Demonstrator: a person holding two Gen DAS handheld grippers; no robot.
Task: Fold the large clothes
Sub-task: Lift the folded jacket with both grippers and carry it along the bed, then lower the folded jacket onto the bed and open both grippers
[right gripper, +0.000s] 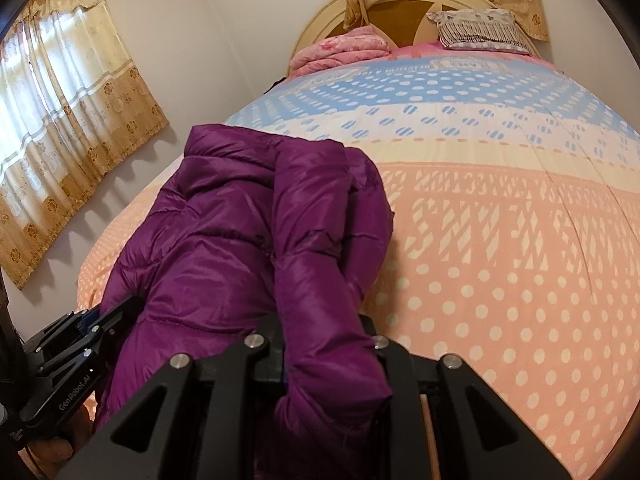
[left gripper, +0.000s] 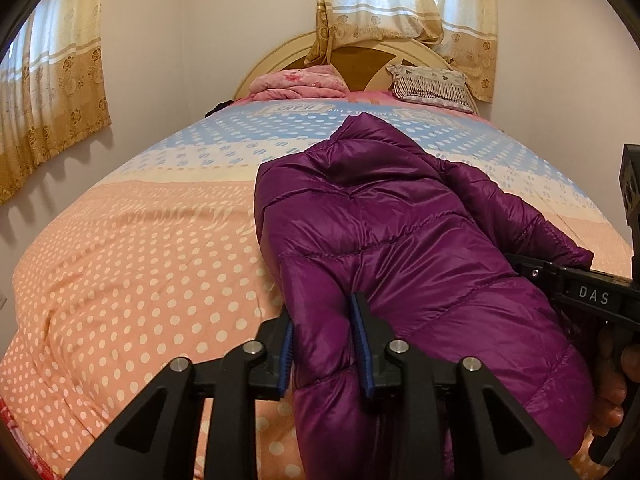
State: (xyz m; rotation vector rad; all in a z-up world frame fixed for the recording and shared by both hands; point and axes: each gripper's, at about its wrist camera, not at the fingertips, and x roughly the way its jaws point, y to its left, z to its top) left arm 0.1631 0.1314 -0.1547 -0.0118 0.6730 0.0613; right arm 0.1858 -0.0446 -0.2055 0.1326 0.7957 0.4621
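Between both jaws, purple jacket (left gripper: 400,240) folds

The right gripper's (right gripper: 326,344) fingertips are buried under a fold of the jacket (right gripper: 224,240), so its grip cannot be seen. Behind the left gripper (left gripper: 326,340), the jacket's near end runs off the picture's bottom edge. To its right, a hand (left gripper: 612,396) is cut off by the frame. The bed's (left gripper: 132,264) near corner is also cropped.
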